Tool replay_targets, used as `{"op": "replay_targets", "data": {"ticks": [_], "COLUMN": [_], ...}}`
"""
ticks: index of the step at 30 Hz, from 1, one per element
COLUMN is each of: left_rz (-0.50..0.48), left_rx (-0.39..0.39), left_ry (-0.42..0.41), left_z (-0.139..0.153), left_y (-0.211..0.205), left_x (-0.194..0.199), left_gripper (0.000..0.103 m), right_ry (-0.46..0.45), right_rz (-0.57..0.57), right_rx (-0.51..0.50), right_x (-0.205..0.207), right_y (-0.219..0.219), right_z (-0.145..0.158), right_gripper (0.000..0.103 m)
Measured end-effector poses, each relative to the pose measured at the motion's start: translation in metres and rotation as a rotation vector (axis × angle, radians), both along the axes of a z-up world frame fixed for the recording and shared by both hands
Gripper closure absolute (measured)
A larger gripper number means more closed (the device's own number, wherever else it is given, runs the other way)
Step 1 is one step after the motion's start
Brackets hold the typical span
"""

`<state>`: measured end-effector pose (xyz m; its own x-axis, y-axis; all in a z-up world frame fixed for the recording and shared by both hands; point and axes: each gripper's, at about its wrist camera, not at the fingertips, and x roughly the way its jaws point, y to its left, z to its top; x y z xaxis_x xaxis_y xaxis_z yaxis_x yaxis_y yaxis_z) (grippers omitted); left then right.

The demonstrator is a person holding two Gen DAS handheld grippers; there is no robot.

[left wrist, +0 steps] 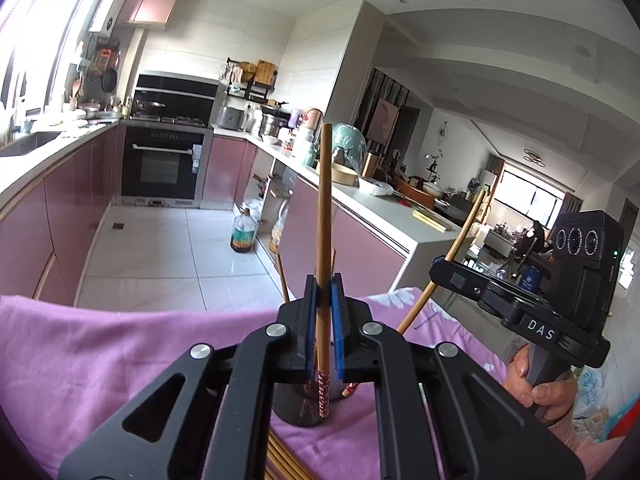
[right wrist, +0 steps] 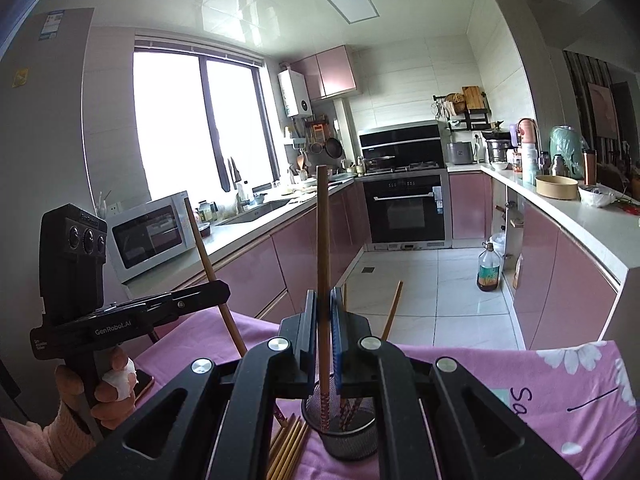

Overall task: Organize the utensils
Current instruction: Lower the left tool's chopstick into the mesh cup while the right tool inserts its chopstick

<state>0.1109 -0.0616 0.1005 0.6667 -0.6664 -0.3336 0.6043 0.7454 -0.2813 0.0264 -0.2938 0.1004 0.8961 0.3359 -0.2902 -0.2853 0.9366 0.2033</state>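
My left gripper (left wrist: 323, 280) is shut on a brown chopstick (left wrist: 325, 216) held upright, its red patterned end over a black mesh holder (left wrist: 298, 408) on the purple cloth. My right gripper (right wrist: 323, 294) is shut on another chopstick (right wrist: 322, 240), its patterned end reaching into the same mesh holder (right wrist: 348, 436), which has other chopsticks (right wrist: 390, 312) in it. Each gripper shows in the other's view, the right one (left wrist: 438, 268) and the left one (right wrist: 222, 292), each with its chopstick. Several loose chopsticks (right wrist: 288, 448) lie on the cloth beside the holder.
The purple floral cloth (right wrist: 540, 392) covers the table. Beyond it are pink cabinets, a white-tiled floor with an oil bottle (right wrist: 489, 268), an oven (right wrist: 404, 208), a microwave (right wrist: 150, 232) and a cluttered counter (left wrist: 384, 208).
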Motion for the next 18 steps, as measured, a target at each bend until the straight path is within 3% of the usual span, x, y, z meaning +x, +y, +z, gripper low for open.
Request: {"op": "replay_targets", "data": {"ticks": [8,18], "left_rz": [0.033,0.009], "left_rx": [0.043,0.185], "left_ry": [-0.018,0.064], "left_z": [0.000,-0.046], "left_y": [-0.022,-0.051], "left_x": [0.017,0.045], "left_gripper": [0.095,0.095], "right_ry": [0.021,0.154], "right_rz": [-0.023,-0.024], "right_rx": [-0.007,-0.049], "right_x": [0.018,0.046], "right_y": [0.000,0.005], "right_z": [-0.007,-0.041], "right_gripper": [0.098,0.098]}}
